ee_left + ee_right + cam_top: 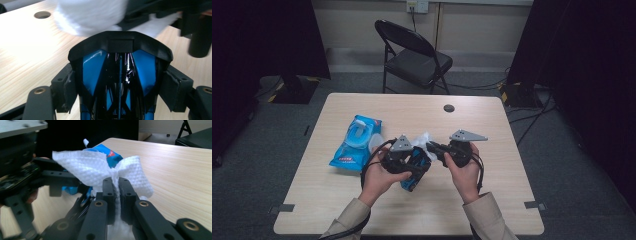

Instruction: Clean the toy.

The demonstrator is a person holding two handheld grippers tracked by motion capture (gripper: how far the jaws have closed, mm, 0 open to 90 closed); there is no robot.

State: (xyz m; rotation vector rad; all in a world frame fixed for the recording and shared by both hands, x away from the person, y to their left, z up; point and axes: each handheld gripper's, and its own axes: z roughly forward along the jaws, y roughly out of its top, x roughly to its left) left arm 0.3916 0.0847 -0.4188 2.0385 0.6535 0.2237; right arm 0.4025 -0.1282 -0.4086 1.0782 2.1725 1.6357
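My left gripper [414, 167] is shut on a glossy blue and black object [417, 172], held just above the table's middle. In the left gripper view its pads [68, 86] press the sides of that object [93, 70]. From the right, my right gripper [432, 146] points left and is shut on a white wipe [423, 138]. The right gripper view has the jaws [117, 185] pinching the wipe [87, 170] in a bunch, right by the far end of the object. The wipe [90, 15] hangs blurred above the object's black rim.
A blue pack of wipes [357, 142] with a white flip lid lies on the wooden table [492, 200] left of my hands, and its corner [107, 153] peeks behind the wipe. A cable hole [449, 108] sits near the far edge. A black folding chair [414, 55] stands beyond the table.
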